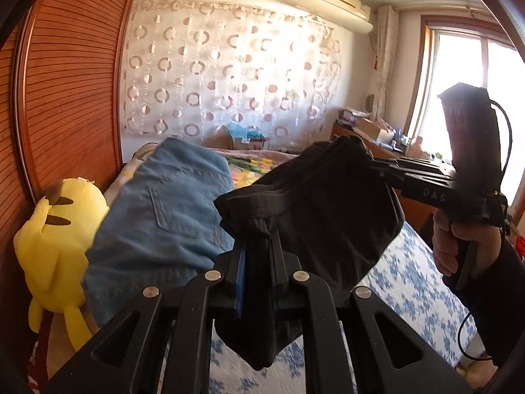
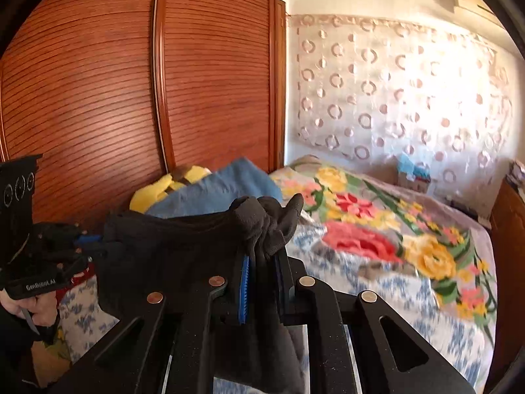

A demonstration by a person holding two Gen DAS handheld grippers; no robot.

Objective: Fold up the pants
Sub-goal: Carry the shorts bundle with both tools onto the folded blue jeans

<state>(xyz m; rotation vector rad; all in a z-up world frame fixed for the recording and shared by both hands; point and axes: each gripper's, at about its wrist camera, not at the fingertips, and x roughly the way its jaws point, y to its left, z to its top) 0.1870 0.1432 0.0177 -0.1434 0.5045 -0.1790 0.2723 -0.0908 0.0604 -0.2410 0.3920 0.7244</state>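
Observation:
Black pants [image 1: 328, 203] hang folded in the air above the bed, held between both grippers. My left gripper [image 1: 259, 243] is shut on one bunched edge of the pants. My right gripper [image 2: 262, 252] is shut on the other bunched edge of the black pants [image 2: 170, 256]. The right gripper also shows in the left wrist view [image 1: 377, 164], at the far side of the cloth. The left gripper shows in the right wrist view [image 2: 82, 246], at the left end of the cloth. The cloth sags between them and hangs below the fingers.
Folded blue jeans [image 1: 164, 216] lie on a yellow plush toy [image 1: 55, 246] by the wooden wardrobe [image 2: 98, 82]. The bed has a blue-flowered sheet [image 1: 410, 285] and a bright floral blanket [image 2: 377, 229]. A cluttered desk [image 1: 367, 128] stands by the window.

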